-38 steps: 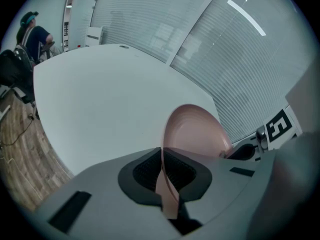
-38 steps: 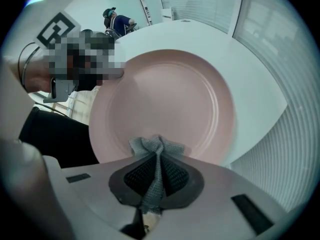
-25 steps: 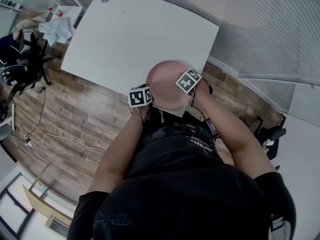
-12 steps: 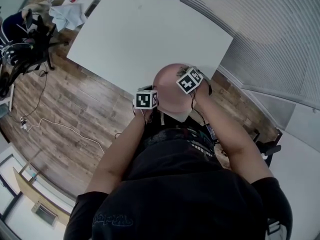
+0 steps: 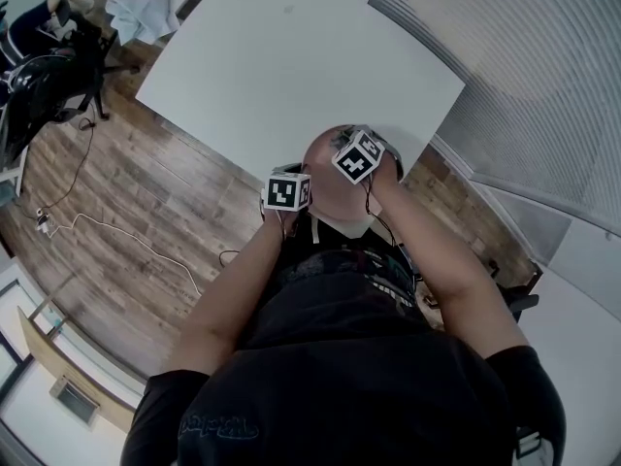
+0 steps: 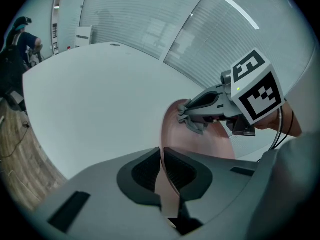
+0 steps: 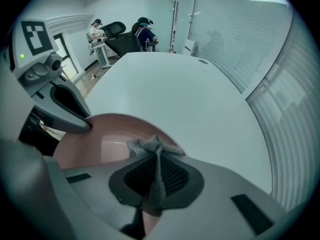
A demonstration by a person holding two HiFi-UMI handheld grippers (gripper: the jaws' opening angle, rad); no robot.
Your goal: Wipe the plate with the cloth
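Left tool point(image 6: 161, 156), jaws just eased, grips plate point(image 6: 212, 145) rim; right tool point(image 7: 156, 170) holds cloth point(image 7: 150, 146) on plate by white table point(image 5: 272, 66).

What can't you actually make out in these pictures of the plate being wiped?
- Right gripper view: the cloth vanishes downward between the jaws of the right gripper; the people beyond the table are too small.
- Head view: the cloth is hidden beneath that gripper's marker cube.
- Every view: whether the plate rests on the table; its underside never shows.
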